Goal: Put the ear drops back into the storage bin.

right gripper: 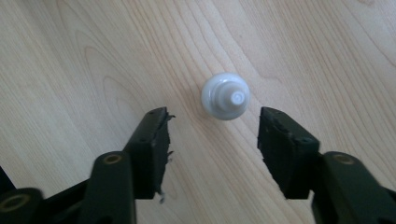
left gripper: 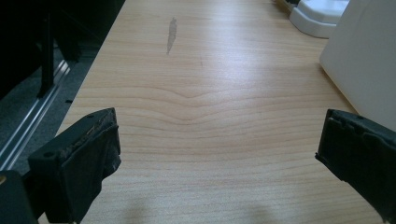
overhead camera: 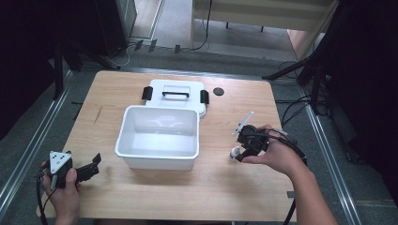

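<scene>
A small white bottle stands upright on the table, right of an open white box whose lid is laid behind it. The right hand-held gripper is held directly above the bottle, pointed down, its jaws spread wide either side of the cap, apparently lined up for a grasp. The left hand-held gripper is also spread and empty, parked low at the table's near left, clear of the box.

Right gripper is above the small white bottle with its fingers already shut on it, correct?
Not quite. The right gripper is above the small white bottle, but its fingers are open and apart from it, as the right gripper view shows.
</scene>
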